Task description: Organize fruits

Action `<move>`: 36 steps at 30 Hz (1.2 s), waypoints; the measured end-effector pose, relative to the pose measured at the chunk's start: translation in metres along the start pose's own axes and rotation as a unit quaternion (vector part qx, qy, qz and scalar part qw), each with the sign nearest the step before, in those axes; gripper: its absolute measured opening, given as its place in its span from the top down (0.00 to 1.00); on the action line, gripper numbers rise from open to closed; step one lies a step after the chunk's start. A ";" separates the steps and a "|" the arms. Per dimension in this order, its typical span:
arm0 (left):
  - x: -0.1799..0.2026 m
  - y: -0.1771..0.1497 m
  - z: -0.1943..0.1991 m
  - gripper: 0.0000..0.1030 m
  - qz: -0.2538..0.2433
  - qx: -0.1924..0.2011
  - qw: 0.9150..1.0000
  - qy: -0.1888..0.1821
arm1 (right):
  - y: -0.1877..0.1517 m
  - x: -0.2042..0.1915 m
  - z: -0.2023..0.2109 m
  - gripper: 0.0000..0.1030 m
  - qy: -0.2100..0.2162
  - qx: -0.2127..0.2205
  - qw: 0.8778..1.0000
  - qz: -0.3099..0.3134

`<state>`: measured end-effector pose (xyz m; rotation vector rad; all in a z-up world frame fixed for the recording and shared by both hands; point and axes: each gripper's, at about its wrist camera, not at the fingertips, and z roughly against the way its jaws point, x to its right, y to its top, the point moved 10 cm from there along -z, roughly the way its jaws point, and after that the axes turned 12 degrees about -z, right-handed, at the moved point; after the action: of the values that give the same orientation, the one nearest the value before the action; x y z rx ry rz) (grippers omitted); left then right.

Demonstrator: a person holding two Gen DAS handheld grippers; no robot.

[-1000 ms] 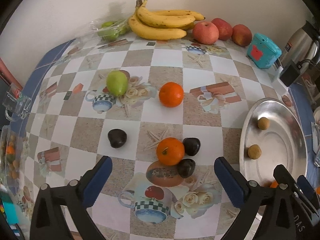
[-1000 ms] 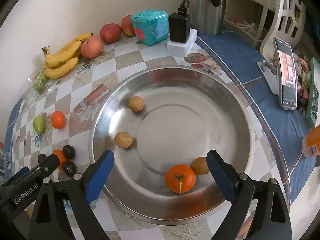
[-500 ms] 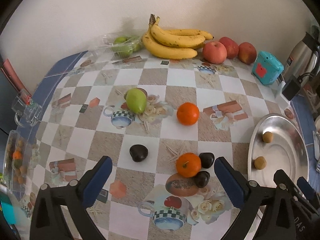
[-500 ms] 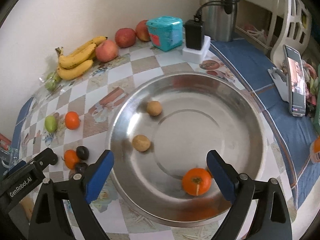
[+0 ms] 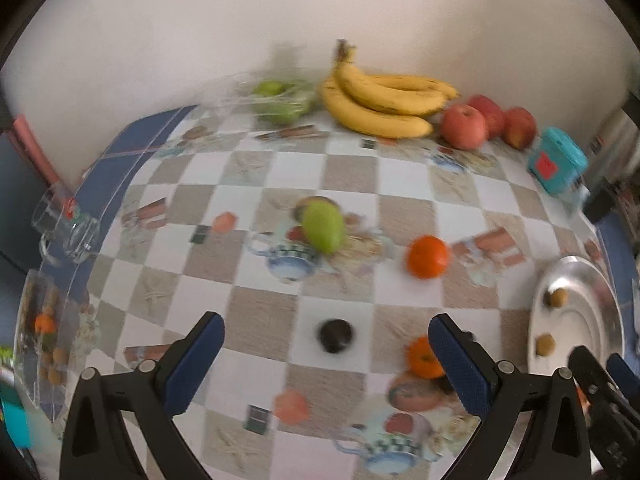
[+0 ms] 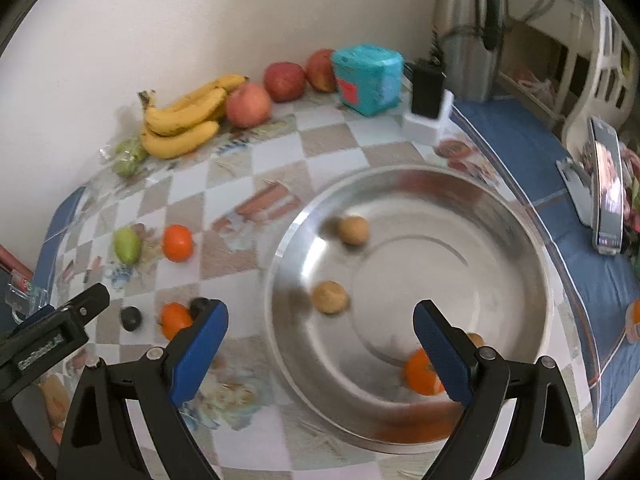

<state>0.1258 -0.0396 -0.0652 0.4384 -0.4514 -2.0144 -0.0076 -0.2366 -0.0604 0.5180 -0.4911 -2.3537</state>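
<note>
A green pear (image 5: pixel 323 227) lies on the checkered desk (image 5: pixel 348 168), long axis tilted, narrow end toward the wall. Left claw (image 5: pixel 326 354) gapes wide, empty, over a dark fruit (image 5: pixel 335 335); right claw (image 6: pixel 320 338) hangs wide above the steel bowl (image 6: pixel 520 240).

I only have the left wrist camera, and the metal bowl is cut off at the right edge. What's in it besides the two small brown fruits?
Observer: An orange lies in the metal bowl, at its near side, by the right finger of the right gripper.
Operator: Anything else in there?
Observer: A third small brown fruit peeks out just behind that finger.
Operator: Is the right gripper holding anything?
Observer: No, its jaws stand open and empty above the bowl's near part.
</note>
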 end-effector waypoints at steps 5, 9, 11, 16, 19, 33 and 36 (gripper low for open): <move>-0.038 -0.007 -0.013 0.00 0.061 -0.018 0.998 -0.006 | 0.003 -0.040 0.004 0.09 0.030 0.000 0.999 0.020; -0.057 -0.010 -0.019 0.00 0.087 -0.025 0.996 -0.005 | 0.002 -0.064 -0.005 0.09 0.040 -0.012 0.999 0.032; -0.061 -0.010 -0.022 0.00 0.090 -0.029 0.996 -0.003 | 0.001 -0.071 -0.011 0.09 0.041 -0.018 0.999 0.030; -0.063 -0.011 -0.034 0.00 0.083 -0.043 0.996 -0.006 | -0.003 -0.089 -0.032 0.09 0.047 -0.041 0.997 0.037; -0.057 -0.014 -0.045 0.00 0.080 -0.060 0.995 -0.012 | -0.013 -0.091 -0.047 0.09 0.042 -0.061 0.996 0.044; -0.008 -0.019 -0.068 0.25 0.064 -0.088 0.991 -0.084 | -0.030 -0.086 -0.073 0.46 0.072 -0.107 0.992 0.014; -0.003 -0.021 -0.071 0.34 0.070 -0.092 0.988 -0.100 | -0.031 -0.084 -0.075 0.49 0.085 -0.115 0.990 -0.005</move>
<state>0.1463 -0.0368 -0.1363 0.0881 -0.4031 -1.9504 0.0709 -0.1730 -0.1193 0.6066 -0.1369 -2.3115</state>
